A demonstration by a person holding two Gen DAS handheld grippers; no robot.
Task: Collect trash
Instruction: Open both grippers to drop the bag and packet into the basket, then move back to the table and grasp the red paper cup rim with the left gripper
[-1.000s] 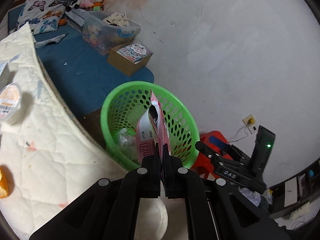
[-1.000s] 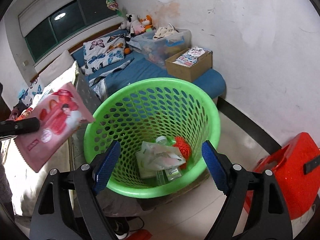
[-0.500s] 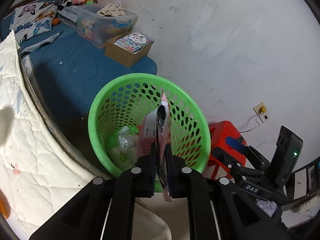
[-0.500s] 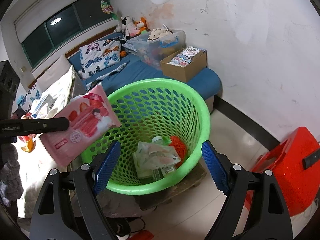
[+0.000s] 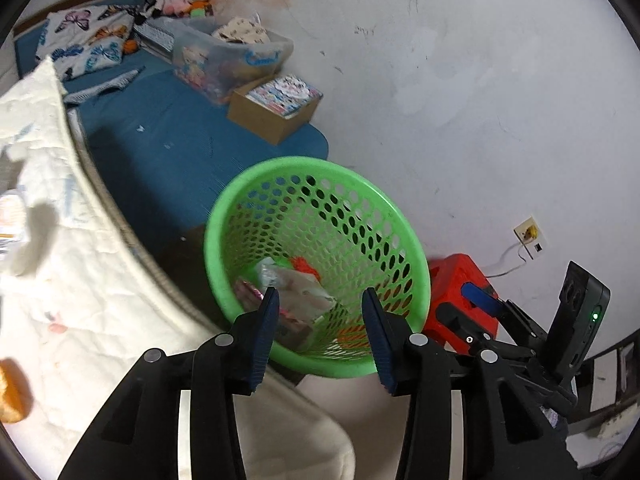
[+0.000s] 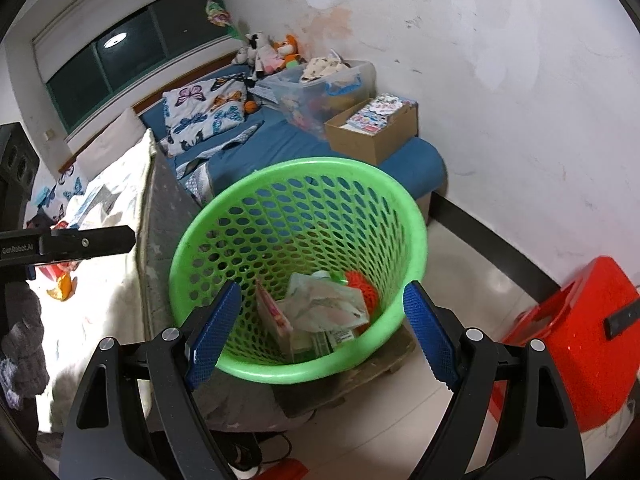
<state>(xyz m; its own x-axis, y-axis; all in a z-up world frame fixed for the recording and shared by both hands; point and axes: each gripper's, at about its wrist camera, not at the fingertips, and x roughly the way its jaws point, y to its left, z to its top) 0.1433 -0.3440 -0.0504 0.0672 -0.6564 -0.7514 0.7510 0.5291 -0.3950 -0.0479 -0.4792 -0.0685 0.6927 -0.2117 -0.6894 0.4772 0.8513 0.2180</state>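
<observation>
A green mesh basket (image 5: 288, 161) (image 6: 304, 162) stands on the floor between the bed and the wall. The pink snack packet (image 6: 276, 316) (image 5: 250, 292) stands on edge inside it, beside a crumpled wrapper (image 6: 324, 304) and an orange-red net (image 6: 362, 286). My left gripper (image 5: 320, 304) hangs over the basket's near rim. Its jaws are opening, and nothing is between them. From the right wrist it shows as a black finger (image 6: 92, 240) at the left edge. My right gripper (image 6: 322, 300) is held open above the basket's near side, empty.
A red plastic stool (image 6: 572, 340) (image 5: 460, 276) sits right of the basket. A white quilted bed (image 5: 60, 280) with an orange scrap (image 5: 12, 392) and a cup (image 5: 10, 220) lies to the left. A blue mattress (image 5: 160, 140) carries a cardboard box (image 5: 276, 108) and a clear bin (image 5: 228, 60).
My left gripper has gone from shut on the pink packet to open. The packet has dropped into the basket. The right gripper has stayed where it was.
</observation>
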